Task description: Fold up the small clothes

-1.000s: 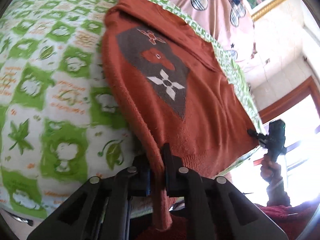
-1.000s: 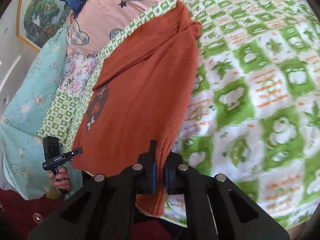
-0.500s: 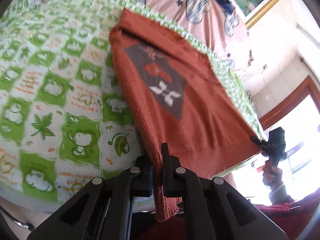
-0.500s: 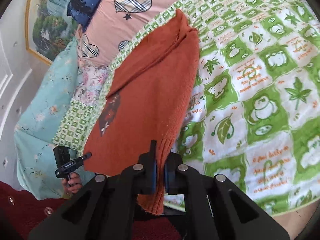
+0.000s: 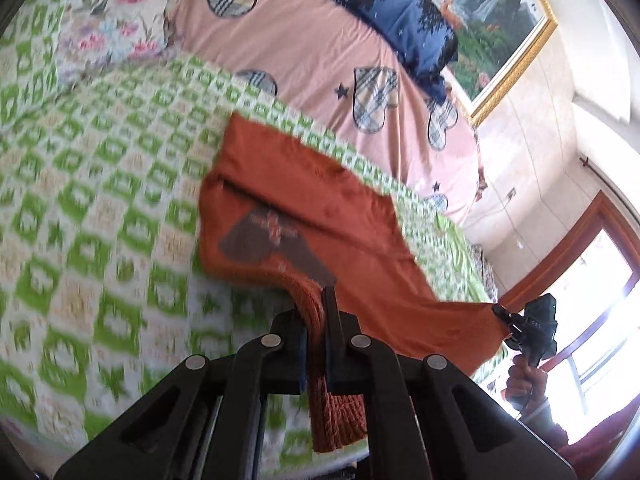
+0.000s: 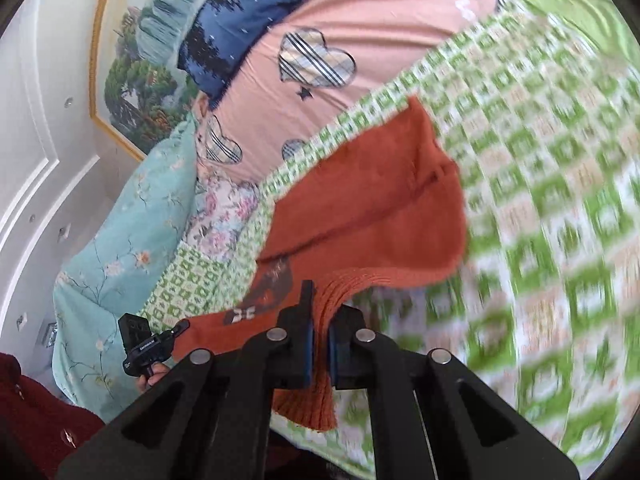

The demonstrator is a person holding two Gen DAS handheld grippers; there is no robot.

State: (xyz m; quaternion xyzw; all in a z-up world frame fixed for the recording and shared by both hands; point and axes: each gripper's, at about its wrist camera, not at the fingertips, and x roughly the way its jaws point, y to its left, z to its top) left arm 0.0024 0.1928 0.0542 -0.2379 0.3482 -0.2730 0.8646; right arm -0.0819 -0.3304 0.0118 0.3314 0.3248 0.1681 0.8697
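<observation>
Rust-orange knitted sweater (image 5: 328, 216), ribbed at the hem and bearing a grey patterned panel on the chest, lying on a bed (image 5: 80, 208) covered with a green-and-white checked quilt. The left gripper (image 5: 316, 320) has its jaws pressed together on one bunched corner of the ribbed hem; a tongue of rib knit hangs below them. The right gripper (image 6: 318, 334) pinches the opposite hem corner in the same manner, and in the left wrist view it appears at far right (image 5: 528, 328), the hem drawn out between the two tools. The hem end is raised off the quilt, while the collar end rests on the bed. The long axis of the garment runs from the grippers away toward a pink sheet (image 5: 320, 40) printed with plaid hearts, collar pointing toward it. Beyond lie a navy pillow (image 5: 384, 4), a pale blue floral cushion (image 6: 132, 220) and a gold-framed landscape painting (image 5: 500, 12). The quilt is blurred in both views.
</observation>
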